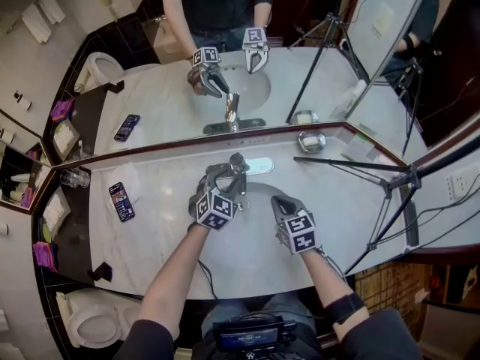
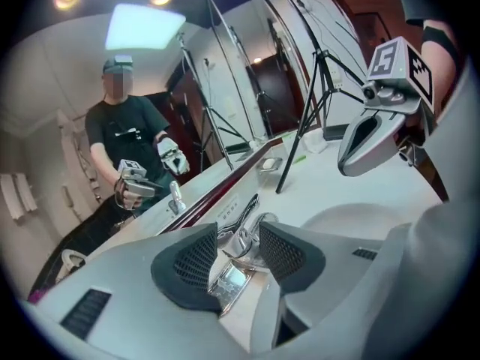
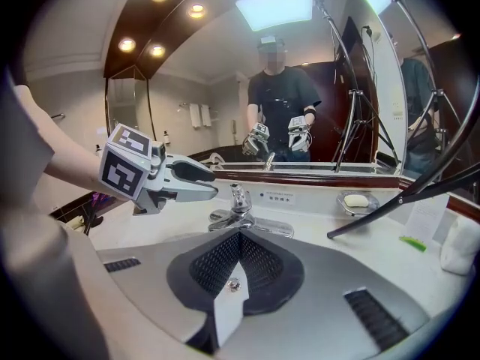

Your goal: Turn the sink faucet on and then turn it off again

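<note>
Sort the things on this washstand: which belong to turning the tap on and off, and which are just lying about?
For the job: faucet; sink; left claw, open with the faucet between its pads; right claw, shut and empty.
Lying about: phone; soap dish; tripod leg.

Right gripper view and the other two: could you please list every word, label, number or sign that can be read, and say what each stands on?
White label behind the faucet: it carries print, too small to read.
Phone screen: blurred, unreadable.
Square markers on the cubes: black-and-white patterns only, no words.
Nothing else shows readable text.
</note>
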{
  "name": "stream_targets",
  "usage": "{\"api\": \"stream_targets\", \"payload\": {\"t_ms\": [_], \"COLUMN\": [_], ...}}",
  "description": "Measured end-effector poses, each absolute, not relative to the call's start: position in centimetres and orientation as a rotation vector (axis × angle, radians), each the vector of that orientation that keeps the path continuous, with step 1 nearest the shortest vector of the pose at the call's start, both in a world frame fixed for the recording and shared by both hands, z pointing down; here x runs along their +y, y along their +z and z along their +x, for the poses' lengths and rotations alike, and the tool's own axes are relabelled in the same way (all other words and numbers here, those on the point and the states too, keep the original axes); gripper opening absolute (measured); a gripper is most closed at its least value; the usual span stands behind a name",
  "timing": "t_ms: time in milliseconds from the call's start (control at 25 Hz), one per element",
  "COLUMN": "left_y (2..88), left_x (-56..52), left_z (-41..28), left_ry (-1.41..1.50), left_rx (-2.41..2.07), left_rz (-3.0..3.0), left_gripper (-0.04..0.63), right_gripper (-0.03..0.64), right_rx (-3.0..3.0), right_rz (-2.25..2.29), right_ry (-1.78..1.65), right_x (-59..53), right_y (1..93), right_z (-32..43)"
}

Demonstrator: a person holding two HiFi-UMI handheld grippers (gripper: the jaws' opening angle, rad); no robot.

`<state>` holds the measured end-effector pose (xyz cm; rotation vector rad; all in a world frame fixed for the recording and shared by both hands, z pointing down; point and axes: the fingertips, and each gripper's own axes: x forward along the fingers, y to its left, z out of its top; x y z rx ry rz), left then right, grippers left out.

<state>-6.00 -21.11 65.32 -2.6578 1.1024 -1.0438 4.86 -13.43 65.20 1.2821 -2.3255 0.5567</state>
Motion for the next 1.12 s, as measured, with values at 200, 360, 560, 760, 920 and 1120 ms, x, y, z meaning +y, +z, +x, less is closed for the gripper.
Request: {"api": "stream_targets", "payload": {"t_ms": [200,360,560,760,920,1120], "left_y": [66.8,67.8,68.6,69.3,69.0,68.7], "left_x": [-22.1,-22.8,-23.1,-23.0,-22.6,-22.4], "left_z": [-4.3,-2.7,-1.5,-1.0,-0.9,-0.9], "left_ry": [-1.107,-1.148,-1.176,-1.192,-1.206,-1.205], "left_rx": [0.969,0.861,0.816,0.797,0.796,0.812], "left_rz": [-2.589,-2.496,-2.438,-2.384,-2.329,-2.291], "left_gripper": [0.175,0.175,0.175,0.179,0.199,0.201], "right_gripper": [0.020,0.020,0.020,0.020,0.020,0.020], "right_rx": [-2.301,-2.286,-2.253,-2.242,-2.236,-2.247], "right_rz": [1.295,1.314,1.341,1.357,1.360,1.355], "right_ry": [0.599,0.622,0.638,0.644,0.662,0.675], "right_x": [-12.8,-12.5,-11.9,-11.6,-11.1,-10.8], "right_y": [65.9,66.1,67.4,67.7,68.4,68.8], "right_z": [5.3,6.0,7.5,8.4,8.5,8.0]}}
